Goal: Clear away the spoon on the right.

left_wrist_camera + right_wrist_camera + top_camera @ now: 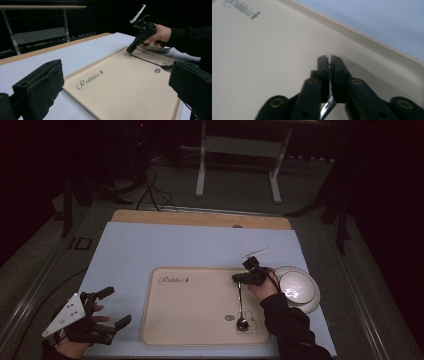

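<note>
High view: right tool [238,278] angled down, pinching the spoon [241,307] handle; left tool [115,307] apparently resting, spread.

A pale blue mat [165,245] covers the desk [200,218], whose wooden edge shows at twelve o'clock. Beyond it, on the dark floor [235,190], stands a white frame [240,150], with black cables [155,195] trailing at eleven o'clock.

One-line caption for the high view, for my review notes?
Right gripper shut on a spoon handle over a beige tray; left gripper open off the tray's left; white plate at right.
</note>
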Motion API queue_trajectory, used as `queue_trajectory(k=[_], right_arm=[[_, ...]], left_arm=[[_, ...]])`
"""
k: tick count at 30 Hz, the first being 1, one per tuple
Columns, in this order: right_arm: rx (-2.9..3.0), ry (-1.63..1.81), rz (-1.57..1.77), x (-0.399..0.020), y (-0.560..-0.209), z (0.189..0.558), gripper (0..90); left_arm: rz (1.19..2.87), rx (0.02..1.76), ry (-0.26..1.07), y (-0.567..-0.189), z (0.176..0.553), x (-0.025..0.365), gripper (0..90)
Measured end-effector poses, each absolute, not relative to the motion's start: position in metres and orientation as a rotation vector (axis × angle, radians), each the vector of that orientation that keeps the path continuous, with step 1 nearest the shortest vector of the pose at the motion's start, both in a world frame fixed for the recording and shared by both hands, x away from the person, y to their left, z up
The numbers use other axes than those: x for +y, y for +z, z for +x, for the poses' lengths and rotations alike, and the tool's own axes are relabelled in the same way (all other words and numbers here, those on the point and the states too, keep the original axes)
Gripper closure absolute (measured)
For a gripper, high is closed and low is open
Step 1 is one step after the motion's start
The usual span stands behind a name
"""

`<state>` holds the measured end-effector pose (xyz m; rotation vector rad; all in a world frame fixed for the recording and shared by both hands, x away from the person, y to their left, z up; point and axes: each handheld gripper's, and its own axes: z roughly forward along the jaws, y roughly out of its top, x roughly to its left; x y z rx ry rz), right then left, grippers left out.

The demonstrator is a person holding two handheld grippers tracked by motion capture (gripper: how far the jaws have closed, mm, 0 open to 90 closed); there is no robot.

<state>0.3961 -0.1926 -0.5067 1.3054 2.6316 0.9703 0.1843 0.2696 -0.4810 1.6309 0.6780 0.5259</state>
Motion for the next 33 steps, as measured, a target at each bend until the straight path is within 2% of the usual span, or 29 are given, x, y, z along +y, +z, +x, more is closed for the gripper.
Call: queue_trajectory(k=[5, 15, 18, 20, 21, 24, 33], right_arm=[[2.616, 1.03, 1.267, -0.191, -0.496, 0.388, 72.6], [2.535, 1.177, 1.211, -0.19, -0.474, 0.373, 36.7], [2.495, 1.223, 1.213, -0.193, -0.468, 0.369, 31.4], [2.486, 1.234, 1.216, -0.194, -0.466, 0.367, 31.4], [2.484, 1.247, 1.206, -0.196, -0.463, 0.365, 26.7], [2.453, 1.307, 1.21, -0.203, -0.457, 0.36, 22.5], [2.402, 1.366, 1.164, -0.222, -0.446, 0.337, 18.3]], left_arm=[[1.632, 0.678, 0.526, -0.481, 0.184, 0.269, 0.0], [1.633, 0.681, 0.528, -0.481, 0.184, 0.269, 0.0], [1.633, 0.682, 0.529, -0.481, 0.184, 0.269, 0.0], [1.633, 0.682, 0.529, -0.481, 0.184, 0.269, 0.0], [1.631, 0.683, 0.529, -0.481, 0.184, 0.269, 0.0], [1.629, 0.683, 0.528, -0.481, 0.184, 0.27, 0.0], [1.629, 0.685, 0.524, -0.481, 0.184, 0.27, 0.0]])
